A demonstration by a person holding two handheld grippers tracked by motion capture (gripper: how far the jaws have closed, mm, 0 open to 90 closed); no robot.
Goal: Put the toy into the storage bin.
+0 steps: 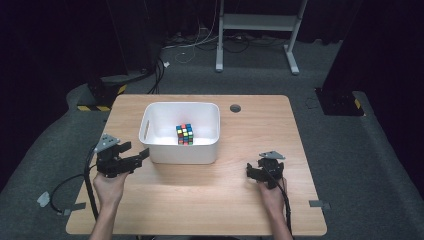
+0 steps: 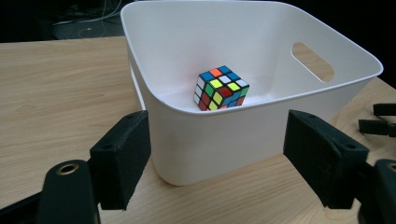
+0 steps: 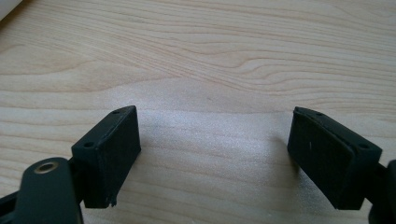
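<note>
The cube [image 1: 184,134] sits inside the white bin [image 1: 150,150], on its floor toward the near wall, and the bin stands at the middle of the table [image 1: 210,200]. Your left gripper [image 1: 131,154] hovers just beside the bin's near left corner with its jaws spread wide and nothing between them; in the left gripper view that corner lies between the pads. Your right gripper [image 1: 251,172] rests near the table's right side, well apart from the bin, jaws likewise released over bare wood.

Expect the cube to be light, rigid and boxy, so flat pads should seat well on two opposite faces. Its stickered faces look glossy (likely a bit slick), and its layers may twist if you squeeze off-centre, so take it square across the middle row. The bin's walls crowd it on the near side; coming down from above looks easiest.

The bin itself should be light, stiff plastic; its rim or the slot handle [image 2: 313,61] offers a hold.

No brand, label or writing is legible anywhere.
</note>
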